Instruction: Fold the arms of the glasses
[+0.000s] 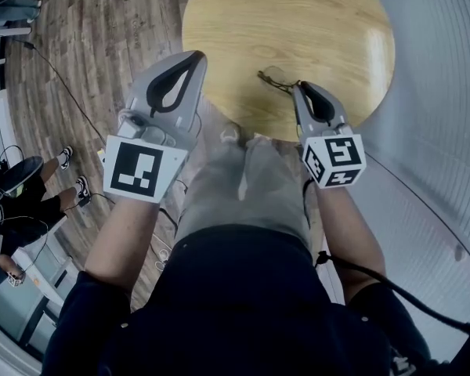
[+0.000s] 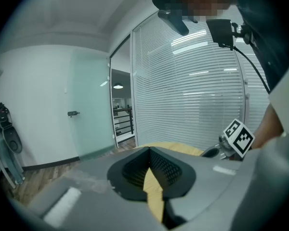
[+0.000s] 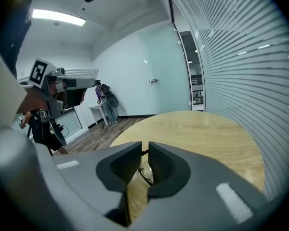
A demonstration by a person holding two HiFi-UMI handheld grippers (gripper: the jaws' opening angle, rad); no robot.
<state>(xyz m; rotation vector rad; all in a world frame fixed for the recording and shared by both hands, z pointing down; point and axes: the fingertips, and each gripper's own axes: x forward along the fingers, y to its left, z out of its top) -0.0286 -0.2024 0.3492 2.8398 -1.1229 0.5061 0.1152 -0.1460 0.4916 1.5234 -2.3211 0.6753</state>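
At six o'clock on the round pale wooden table (image 1: 298,22), the right gripper (image 1: 298,87) pinches the thin dark-framed glasses (image 1: 275,77), so folding seems barely begun. The left gripper (image 1: 197,56) hovers closed and empty.

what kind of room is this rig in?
Probably an office meeting room: slatted blinds along a glass wall, a frosted glass door, and a round wooden table on wood-look flooring.

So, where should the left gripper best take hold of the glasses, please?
Grip the glasses by the front frame, coming from the left. They seem to lie flat at the table's near edge, and the right gripper pinches their right end.
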